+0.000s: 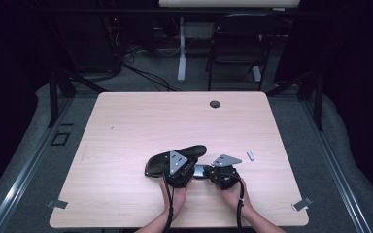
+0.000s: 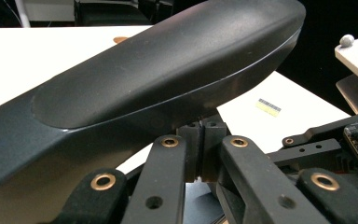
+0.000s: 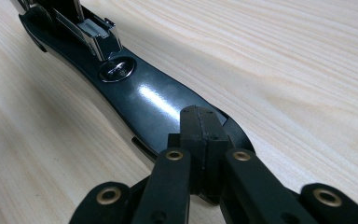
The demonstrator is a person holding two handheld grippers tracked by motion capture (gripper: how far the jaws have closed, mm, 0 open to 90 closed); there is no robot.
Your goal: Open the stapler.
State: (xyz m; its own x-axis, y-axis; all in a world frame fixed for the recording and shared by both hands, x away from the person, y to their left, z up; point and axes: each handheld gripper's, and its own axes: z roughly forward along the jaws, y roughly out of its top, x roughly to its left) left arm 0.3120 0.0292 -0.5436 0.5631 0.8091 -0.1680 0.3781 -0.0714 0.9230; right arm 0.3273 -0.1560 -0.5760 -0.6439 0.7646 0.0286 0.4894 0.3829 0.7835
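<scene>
Staple strip (image 1: 250,156) beside stapler (image 1: 175,158)

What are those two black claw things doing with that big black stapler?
A person sits at a wooden table with a gripper in each hand, working on a large black stapler. It is swung open: its top arm is raised above the left gripper, whose jaws are closed. The right gripper is closed at the end of the shiny base, which lies flat on the table. A small strip of staples lies nearby.
</scene>
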